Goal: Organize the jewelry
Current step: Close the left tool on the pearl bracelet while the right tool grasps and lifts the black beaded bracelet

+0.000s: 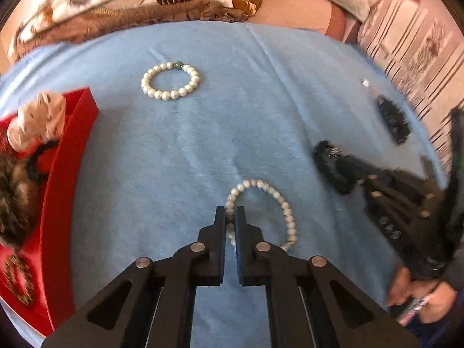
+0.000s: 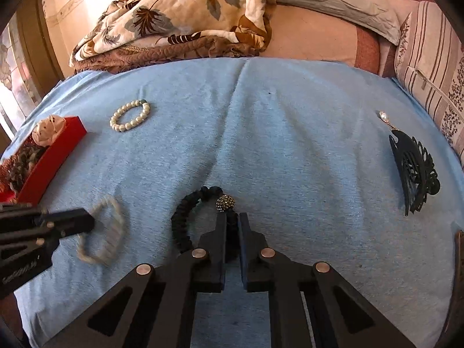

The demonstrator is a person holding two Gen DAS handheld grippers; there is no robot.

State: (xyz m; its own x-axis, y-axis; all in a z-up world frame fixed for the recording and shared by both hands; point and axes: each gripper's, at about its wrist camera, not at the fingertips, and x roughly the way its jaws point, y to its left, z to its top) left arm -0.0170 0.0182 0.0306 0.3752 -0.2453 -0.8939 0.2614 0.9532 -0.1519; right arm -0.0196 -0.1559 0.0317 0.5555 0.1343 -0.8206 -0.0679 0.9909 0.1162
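Left gripper (image 1: 231,213) was closed on the near pearl bracelet (image 1: 285,217), the pads pinching a few beads on its left side; the rest of the loop lay slack on the blue blanket (image 1: 179,150). Right gripper (image 2: 232,220) was clamped on the black braided bracelet (image 2: 181,226), just below its rhinestone bead (image 2: 225,203).

Risk, as a judgement: round, glossy pearls could squirt out of a narrow pinch on lifting, and the dangling loop could snag the blanket's nap or the rim of the red box (image 1: 61,179).

Pearls off-white and even. A second pearl bracelet (image 1: 171,80), with one green bead, lay further off. The box, at left, already held several pieces. A black hair claw (image 2: 414,171) lay well apart at right.
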